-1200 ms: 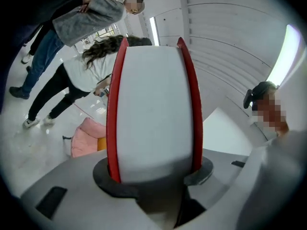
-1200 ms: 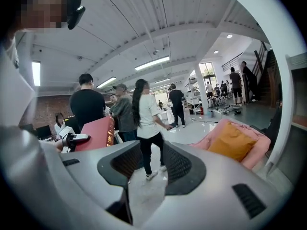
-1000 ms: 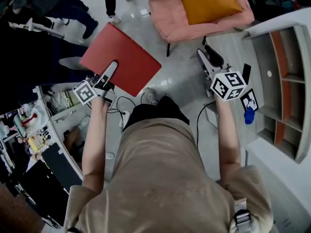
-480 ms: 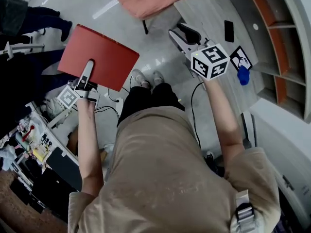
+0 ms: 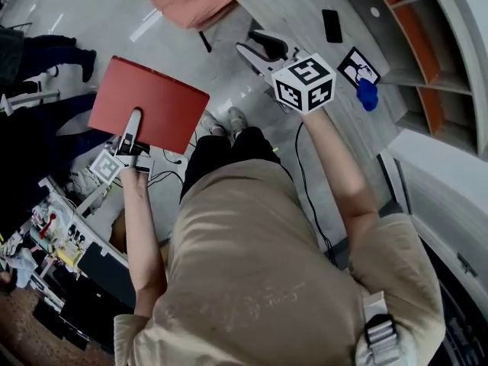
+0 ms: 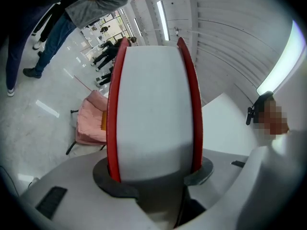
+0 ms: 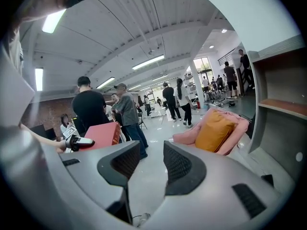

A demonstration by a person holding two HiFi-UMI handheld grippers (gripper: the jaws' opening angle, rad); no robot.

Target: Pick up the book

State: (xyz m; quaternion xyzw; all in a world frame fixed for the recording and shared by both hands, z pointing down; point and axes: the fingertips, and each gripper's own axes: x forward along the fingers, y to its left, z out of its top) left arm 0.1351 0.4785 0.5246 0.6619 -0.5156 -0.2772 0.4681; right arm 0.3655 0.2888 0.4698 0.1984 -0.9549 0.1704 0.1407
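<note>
**A:** Head view first. Where is the thing we care about?

**B:** The red book (image 5: 156, 101) is off the ground, out to the person's left, broad side up. The left claw (image 5: 134, 117) has it by the near edge, with one finger lying across the cover. The right claw (image 5: 255, 46) is held forward, well apart from it, under its marker cube (image 5: 303, 82).

**A:** So the pick-up looks done?

**B:** I'd judge so. What matters now is the carry. Most of the book reaches out beyond the grip, so it will likely want to droop or swivel. Slow sweeps, a level wrist and a firm squeeze should hold it.

**A:** Left gripper view?

**B:** That claw is closed partway onto the book. Both pads press the red covers, and the white page edge fills the gap between them. The book sits deep in the jaws, which helps.

**A:** Right gripper view?

**B:** The jaws stand apart with nothing between them; only the room shows through. That claw is free to steady the far edge if the book sags.

**A:** And below and around it?

**B:** There's no tabletop beneath it, just a glossy grey floor (image 5: 99, 21). A pink chair (image 7: 188, 138) with an orange cushion (image 7: 215, 128) stands ahead. A pale shelf unit (image 5: 427, 21) is on the right, with a black phone (image 5: 332, 25) on wood planking (image 5: 305, 6) beside it. People (image 7: 125, 110) stand about under ceiling strip lights (image 7: 147, 61), so I'd mind the swing room.
</note>
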